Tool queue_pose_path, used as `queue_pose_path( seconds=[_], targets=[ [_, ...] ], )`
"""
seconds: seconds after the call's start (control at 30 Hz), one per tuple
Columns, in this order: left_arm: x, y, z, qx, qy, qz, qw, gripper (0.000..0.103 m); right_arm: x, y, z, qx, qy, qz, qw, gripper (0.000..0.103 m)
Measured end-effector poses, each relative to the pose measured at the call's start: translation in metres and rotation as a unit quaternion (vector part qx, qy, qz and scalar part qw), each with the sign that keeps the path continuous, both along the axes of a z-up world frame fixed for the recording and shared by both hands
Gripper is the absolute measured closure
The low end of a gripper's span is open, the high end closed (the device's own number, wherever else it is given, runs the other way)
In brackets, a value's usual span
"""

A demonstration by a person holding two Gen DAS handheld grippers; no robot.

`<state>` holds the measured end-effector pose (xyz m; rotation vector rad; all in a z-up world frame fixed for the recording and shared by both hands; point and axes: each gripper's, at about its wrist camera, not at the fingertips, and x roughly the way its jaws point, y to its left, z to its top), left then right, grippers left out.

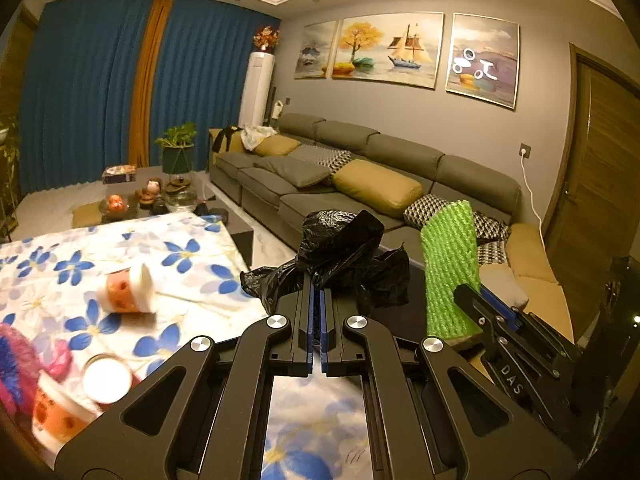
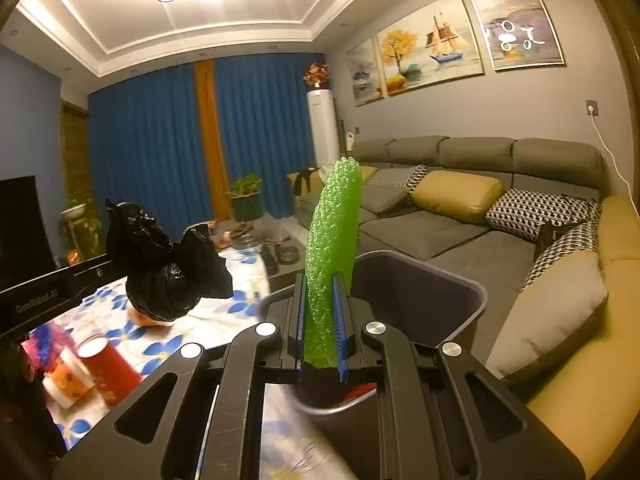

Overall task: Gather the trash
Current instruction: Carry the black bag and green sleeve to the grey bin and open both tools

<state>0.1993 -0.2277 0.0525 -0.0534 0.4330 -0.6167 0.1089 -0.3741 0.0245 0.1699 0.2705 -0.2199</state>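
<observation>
My left gripper [image 1: 319, 294] is shut on a crumpled black plastic bag [image 1: 340, 252], which bunches up past its fingertips; the same black bag [image 2: 168, 268] hangs at the left of the right wrist view. My right gripper [image 2: 322, 300] is shut on a green foam net sleeve [image 2: 332, 232] that stands upright between its blue pads, and the green sleeve [image 1: 450, 268] also shows at the right of the left wrist view. Just beyond and below the right gripper is a dark bin [image 2: 452, 296] with its mouth open upward.
A table with a blue-flowered cloth [image 1: 188, 252] carries an orange-and-white paper cup [image 1: 128, 290] on its side, more cups [image 1: 64, 408], a red can [image 2: 108, 372] and pink wrapping [image 1: 20, 356]. A grey sofa [image 1: 360, 176] with cushions runs along the right wall.
</observation>
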Motion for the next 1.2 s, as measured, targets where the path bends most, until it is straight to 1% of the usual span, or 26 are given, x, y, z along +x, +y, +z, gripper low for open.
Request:
queue_pose_path(
  seconds=[0.17, 0.4, 0.67, 1.03, 1.2],
  targets=[
    [0.018, -0.028, -0.008, 0.011, 0.003, -0.012, 0.9999, 0.102, 0.011, -0.015, -0.004, 0.001, 0.007, -0.014, 1.000, 0.090],
    [0.036, -0.058, -0.025, 0.024, 0.023, -0.025, 0.9991, 0.102, 0.024, -0.026, -0.012, 0.005, 0.021, -0.022, 1.000, 0.090],
    [0.048, -0.073, -0.036, 0.033, 0.035, -0.029, 0.9985, 0.102, 0.033, -0.036, -0.020, 0.010, 0.035, -0.029, 0.999, 0.089],
    [0.057, -0.091, -0.041, 0.038, 0.048, -0.047, 0.9970, 0.102, 0.042, -0.040, -0.023, 0.010, 0.043, -0.034, 0.998, 0.088],
    [0.062, -0.094, -0.046, 0.044, 0.056, -0.048, 0.9963, 0.102, 0.044, -0.039, -0.025, 0.015, 0.045, -0.035, 0.998, 0.088]
  ],
)
